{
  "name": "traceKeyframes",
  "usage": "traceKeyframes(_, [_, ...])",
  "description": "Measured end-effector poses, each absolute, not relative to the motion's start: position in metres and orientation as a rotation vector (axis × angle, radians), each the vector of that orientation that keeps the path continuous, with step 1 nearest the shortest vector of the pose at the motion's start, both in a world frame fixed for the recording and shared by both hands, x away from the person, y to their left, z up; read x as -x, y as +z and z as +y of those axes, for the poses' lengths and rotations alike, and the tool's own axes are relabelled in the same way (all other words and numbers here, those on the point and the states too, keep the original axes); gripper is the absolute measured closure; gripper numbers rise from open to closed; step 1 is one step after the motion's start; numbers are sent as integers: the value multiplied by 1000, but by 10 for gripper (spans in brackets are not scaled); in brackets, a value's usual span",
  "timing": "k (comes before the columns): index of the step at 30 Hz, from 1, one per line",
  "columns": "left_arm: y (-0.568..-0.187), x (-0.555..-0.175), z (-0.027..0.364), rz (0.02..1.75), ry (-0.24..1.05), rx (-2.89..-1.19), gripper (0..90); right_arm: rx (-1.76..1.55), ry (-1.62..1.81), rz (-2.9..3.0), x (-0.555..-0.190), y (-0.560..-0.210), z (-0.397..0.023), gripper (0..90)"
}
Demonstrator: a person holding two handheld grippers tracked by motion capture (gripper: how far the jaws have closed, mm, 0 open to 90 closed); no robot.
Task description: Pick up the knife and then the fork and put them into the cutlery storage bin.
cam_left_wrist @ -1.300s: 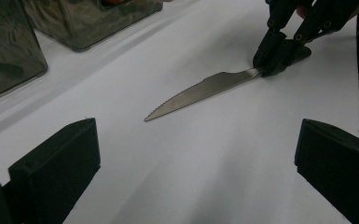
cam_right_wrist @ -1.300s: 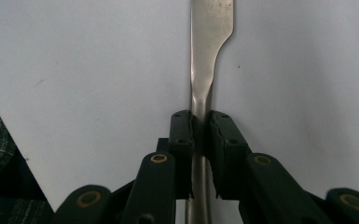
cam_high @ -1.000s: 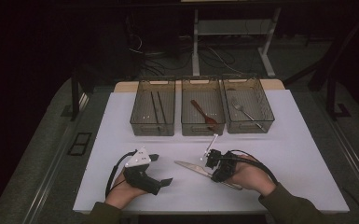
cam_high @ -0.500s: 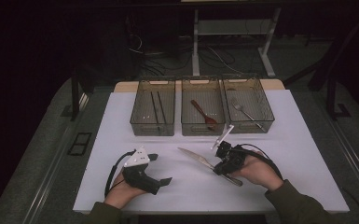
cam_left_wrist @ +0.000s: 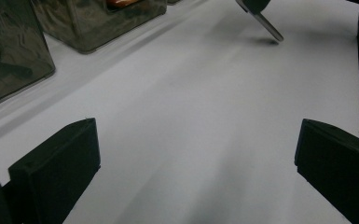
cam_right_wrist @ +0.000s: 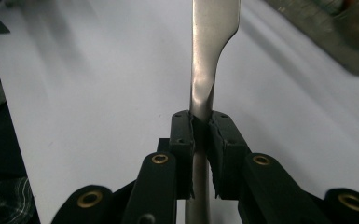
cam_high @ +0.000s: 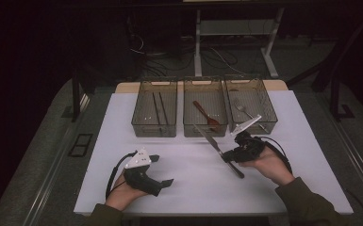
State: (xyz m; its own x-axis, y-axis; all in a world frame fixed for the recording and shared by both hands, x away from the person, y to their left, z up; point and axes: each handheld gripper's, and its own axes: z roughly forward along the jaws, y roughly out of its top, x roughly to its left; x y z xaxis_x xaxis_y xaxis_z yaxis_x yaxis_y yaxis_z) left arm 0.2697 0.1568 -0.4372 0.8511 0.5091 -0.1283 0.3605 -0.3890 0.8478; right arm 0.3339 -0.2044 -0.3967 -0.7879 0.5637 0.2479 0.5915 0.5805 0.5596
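Observation:
A metal table knife (cam_high: pixel 211 139) hangs tilted above the white table top (cam_high: pixel 108 141), its blade pointing toward the middle bin. My right gripper (cam_high: pixel 227 157) is shut on it near where blade meets handle. In the right gripper view the pads (cam_right_wrist: pixel 182 135) pinch the knife's neck (cam_right_wrist: pixel 204 100) and the blade runs up and away. My left gripper (cam_high: pixel 162 170) rests on the table at the front left, open, with nothing between its jaws. In the left gripper view, bare table lies between the wide-apart left gripper (cam_left_wrist: pixel 196 177) jaws, and the knife's handle end (cam_left_wrist: pixel 266 26) shows at the top.
Three clear bins stand in a row at the back. The left bin (cam_high: pixel 139 123) holds dark sticks, the middle bin (cam_high: pixel 206 129) a wooden spoon (cam_high: pixel 206 115), the right bin (cam_high: pixel 269 109) a fork (cam_high: pixel 242 110). The table's front edge is close under both hands.
My right hand has carried the knife to the right and a little toward the bins, lifting it slightly. The left gripper has stayed put.

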Motion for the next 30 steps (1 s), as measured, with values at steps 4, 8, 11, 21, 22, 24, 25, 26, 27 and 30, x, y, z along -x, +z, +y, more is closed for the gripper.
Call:
traceKeyframes(4, [-437, -270, 157, 637, 185, -2022, 0, 1049, -1076, -2715, -337, -390, -215, 794])
traceKeyframes(8, [-437, -270, 157, 641, 185, -2020, 0, 1092, -1138, -2691, -339, -383, -226, 794])
traceKeyframes(11, [-437, -270, 157, 641, 186, -2019, 0, 1123, -1200, -2681, -340, -377, -235, 793])
traceKeyframes(21, [-437, -270, 157, 638, 185, -2024, 0, 1175, -1425, -2637, -346, -362, -262, 794])
traceKeyframes(22, [-437, -270, 157, 637, 184, -2025, 0, 1186, -1438, -2633, -347, -361, -264, 793])
traceKeyframes(24, [-437, -270, 157, 637, 184, -2025, 0, 1208, -1473, -2623, -349, -359, -270, 793])
traceKeyframes(25, [-437, -270, 157, 639, 184, -2024, 0, 1216, -1486, -2619, -350, -358, -273, 793])
traceKeyframes(26, [-437, -270, 157, 639, 184, -2024, 0, 1224, -1506, -2615, -351, -357, -275, 793])
traceKeyframes(27, [-437, -270, 157, 639, 184, -2024, 0, 1230, -1521, -2608, -352, -356, -278, 793])
traceKeyframes(30, [-438, -270, 157, 640, 183, -2023, 0, 1260, -1568, -2601, -355, -353, -285, 793])
